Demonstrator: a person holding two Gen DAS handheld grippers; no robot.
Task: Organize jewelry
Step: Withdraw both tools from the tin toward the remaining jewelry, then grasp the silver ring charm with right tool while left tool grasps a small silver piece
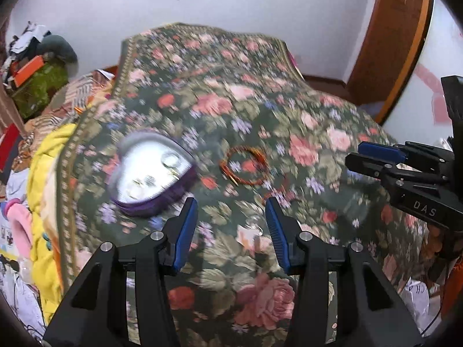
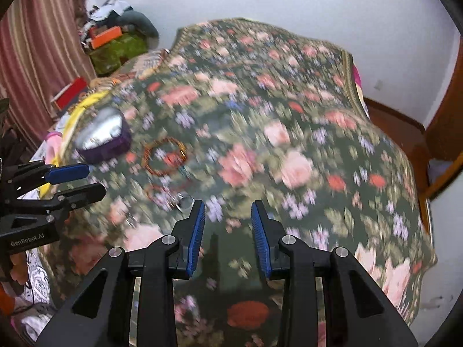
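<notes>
One purple box (image 1: 150, 170), two bangles (image 1: 244, 166), one small ring (image 2: 185, 201).

White wall (image 1: 246, 8), blurred floral bedspread (image 1: 231, 92), striped curtain (image 2: 37, 57)

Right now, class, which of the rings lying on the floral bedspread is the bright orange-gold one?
The large orange-gold bangle, right of the heart-shaped purple box. The darker red bangle and the small silver ring lie nearer the cameras.

Home bedroom: bed under a floral bedspread (image 1: 220, 110). Left of the bed, a striped curtain (image 2: 37, 57) and piled clothes (image 2: 115, 34); right of it, a wooden door (image 1: 393, 37).
</notes>
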